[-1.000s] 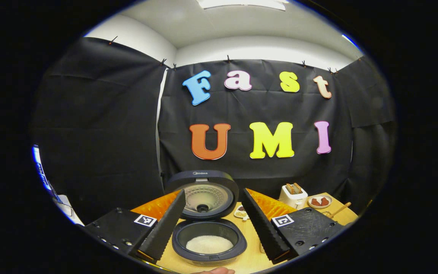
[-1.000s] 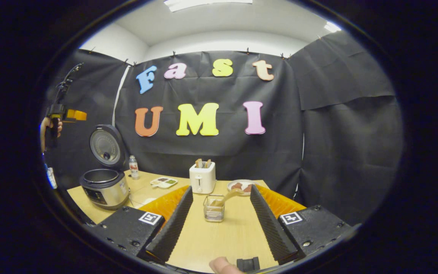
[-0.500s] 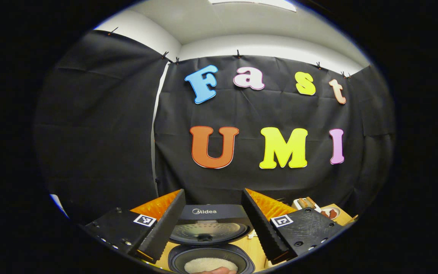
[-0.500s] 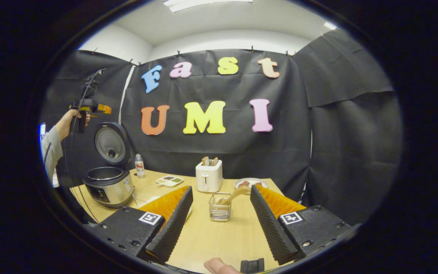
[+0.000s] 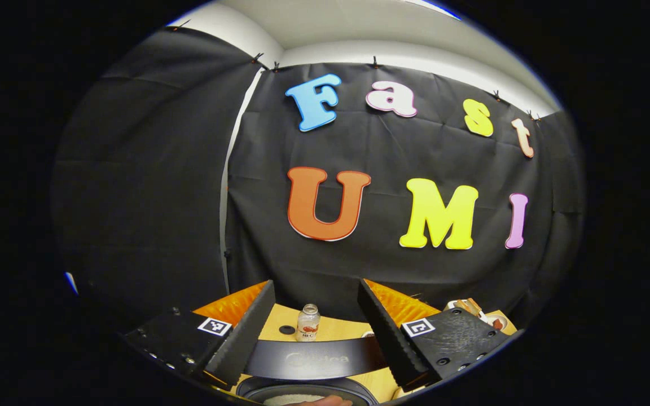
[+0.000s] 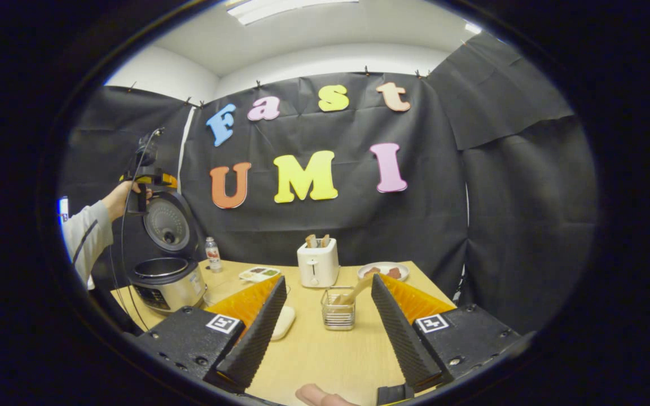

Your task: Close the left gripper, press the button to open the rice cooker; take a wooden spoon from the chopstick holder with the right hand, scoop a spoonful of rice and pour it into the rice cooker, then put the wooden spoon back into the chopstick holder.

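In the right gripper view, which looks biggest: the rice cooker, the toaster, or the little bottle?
1. rice cooker, lid up
2. toaster
3. bottle
They stand at differing distances from the camera, so true sizes stay unsure.

It was a recording booth staged as a kitchen: black cloth [image 6: 325,214] hung on white walls, and a wooden surface [image 6: 325,349] carried a rice cooker [image 6: 168,282], toaster [image 6: 317,262] and plated food [image 6: 384,270].

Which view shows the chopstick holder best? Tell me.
The right gripper view: the chopstick holder stands whole on the table between the open right gripper's fingers, wooden spoon inside. Nothing of it can be made out in the left gripper view.
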Tool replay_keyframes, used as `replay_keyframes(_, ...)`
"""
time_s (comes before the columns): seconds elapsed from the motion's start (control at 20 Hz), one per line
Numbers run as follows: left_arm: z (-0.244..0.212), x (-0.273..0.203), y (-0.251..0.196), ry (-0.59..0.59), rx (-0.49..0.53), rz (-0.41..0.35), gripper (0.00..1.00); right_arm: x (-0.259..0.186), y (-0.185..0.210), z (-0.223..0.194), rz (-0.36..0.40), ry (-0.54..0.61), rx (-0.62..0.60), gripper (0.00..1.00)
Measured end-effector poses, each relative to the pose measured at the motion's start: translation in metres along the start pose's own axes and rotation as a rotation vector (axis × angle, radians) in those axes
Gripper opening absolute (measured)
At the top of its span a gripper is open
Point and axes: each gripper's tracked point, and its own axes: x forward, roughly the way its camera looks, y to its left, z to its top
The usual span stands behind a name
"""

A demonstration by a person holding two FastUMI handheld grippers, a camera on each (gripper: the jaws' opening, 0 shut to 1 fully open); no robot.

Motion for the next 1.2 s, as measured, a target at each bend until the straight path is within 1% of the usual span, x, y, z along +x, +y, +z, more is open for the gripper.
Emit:
replay_keyframes(0.05,-0.004,0.001,0.006,0.009,0.019,0.027,0.94,0.0,0.0,-0.001,-0.001,0.01,0.003,0.95)
replay_keyframes(0.1,-0.008,0.002,0.009,0.025,0.046,0.045,0.95,-0.001,0.0,-0.004,-0.001,0.022,0.0,0.98)
replay_keyframes(0.15,-0.009,-0.001,0.009,0.017,0.057,0.044,0.96,-0.002,0.001,-0.002,0.001,0.015,-0.004,0.95)
replay_keyframes(0.2,-0.008,-0.004,0.009,0.033,0.045,0.047,0.97,-0.004,0.001,0.0,-0.001,0.01,-0.006,0.98)
replay_keyframes(0.25,-0.009,-0.008,0.007,0.044,0.049,0.047,0.96,-0.009,0.002,0.001,-0.001,0.009,-0.007,0.94)
replay_keyframes(0.3,-0.012,-0.012,0.007,0.05,0.052,0.045,0.98,-0.012,0.004,0.001,0.005,0.009,-0.014,0.94)
replay_keyframes(0.45,-0.024,-0.031,0.003,0.081,0.051,0.043,0.98,-0.024,0.011,0.006,0.017,-0.011,-0.027,0.94)
replay_keyframes(0.5,-0.027,-0.036,0.001,0.091,0.052,0.039,0.98,-0.028,0.015,0.006,0.028,-0.011,-0.024,0.98)
replay_keyframes(0.55,-0.032,-0.044,0.0,0.1,0.052,0.037,0.98,-0.032,0.019,0.004,0.036,-0.007,-0.019,0.94)
replay_keyframes(0.6,-0.035,-0.052,-0.001,0.107,0.053,0.036,0.98,-0.036,0.022,0.002,0.047,-0.003,-0.013,0.98)
replay_keyframes(0.65,-0.041,-0.059,-0.003,0.112,0.056,0.036,0.98,-0.041,0.025,0.003,0.055,-0.002,-0.011,0.98)
replay_keyframes(0.7,-0.047,-0.067,-0.005,0.121,0.06,0.032,0.97,-0.045,0.026,0.002,0.058,0.002,-0.013,0.98)
replay_keyframes(0.75,-0.054,-0.074,-0.007,0.132,0.062,0.03,1.0,-0.049,0.027,0.002,0.061,0.0,-0.014,0.98)
replay_keyframes(0.8,-0.062,-0.081,-0.007,0.142,0.064,0.03,1.0,-0.053,0.028,0.003,0.063,-0.001,-0.014,0.98)
replay_keyframes(0.85,-0.073,-0.089,-0.01,0.157,0.069,0.027,0.97,-0.056,0.03,0.005,0.065,-0.006,-0.009,0.98)
replay_keyframes(1.0,-0.102,-0.111,-0.019,0.187,0.078,-0.002,0.96,-0.069,0.037,0.003,0.073,-0.007,-0.008,0.98)
replay_keyframes(1.05,-0.115,-0.117,-0.023,0.213,0.077,-0.021,0.96,-0.072,0.04,0.002,0.077,-0.004,-0.012,0.98)
replay_keyframes(1.2,-0.142,-0.133,-0.021,0.262,0.068,-0.018,0.98,-0.084,0.053,0.001,0.097,-0.005,-0.021,0.98)
